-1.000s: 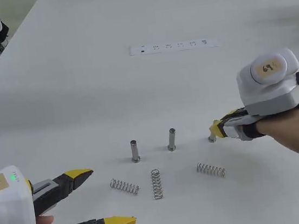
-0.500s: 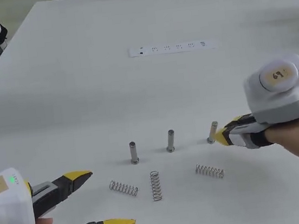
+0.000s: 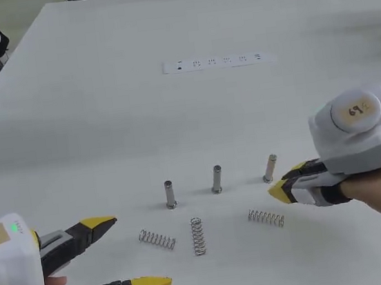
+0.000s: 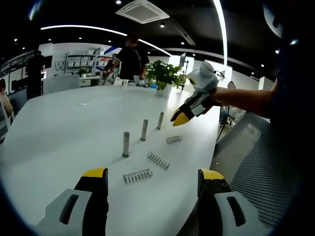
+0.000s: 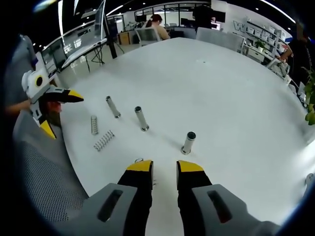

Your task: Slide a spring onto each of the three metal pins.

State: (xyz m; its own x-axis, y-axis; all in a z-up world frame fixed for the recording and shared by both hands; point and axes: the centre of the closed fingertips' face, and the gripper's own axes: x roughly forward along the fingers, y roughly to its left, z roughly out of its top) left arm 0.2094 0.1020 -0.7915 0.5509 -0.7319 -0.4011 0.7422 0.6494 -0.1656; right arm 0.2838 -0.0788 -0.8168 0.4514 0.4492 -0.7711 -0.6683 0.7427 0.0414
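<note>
Right tongs (image 3: 274,189), labelled "69", narrowly parted, empty; cylindrical metal pin (image 3: 271,167) upright just ahead. Left tongs (image 3: 144,251) wide open; coiled wire spring (image 3: 156,239) lying just ahead.

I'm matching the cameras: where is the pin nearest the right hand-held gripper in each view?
Head view: the pin stands at the row's right end, right of centre.
Left gripper view: the farthest pin, near centre.
Right gripper view: the nearest pin, just above the jaws.
Shared landmark: the middle pin beside it.
</note>
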